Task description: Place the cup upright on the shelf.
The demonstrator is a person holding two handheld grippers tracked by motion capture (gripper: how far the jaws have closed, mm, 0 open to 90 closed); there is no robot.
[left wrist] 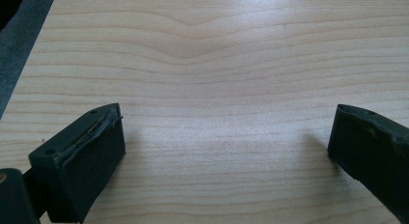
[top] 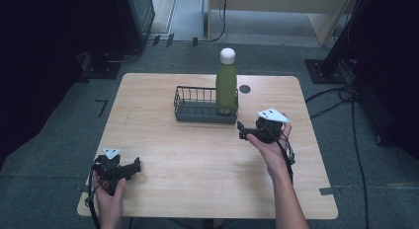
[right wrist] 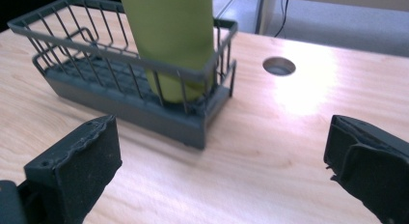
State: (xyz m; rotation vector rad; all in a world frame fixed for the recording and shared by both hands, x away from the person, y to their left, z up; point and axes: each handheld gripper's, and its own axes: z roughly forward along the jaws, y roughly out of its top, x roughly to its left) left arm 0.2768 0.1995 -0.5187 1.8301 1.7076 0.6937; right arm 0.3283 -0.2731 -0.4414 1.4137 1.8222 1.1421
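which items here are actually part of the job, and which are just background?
In play: green bottle standing upright in the wire basket; right gripper, open, near the basket; left gripper, open over bare table.

Background: round hole in the tabletop, cables on the floor.

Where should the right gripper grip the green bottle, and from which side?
Probably the bottle body above the basket rim, from its right, where the right gripper waits with jaws wide open. It stands upright in the basket's right end; wires fence its lower part, and the white cap looks rounder and narrower.
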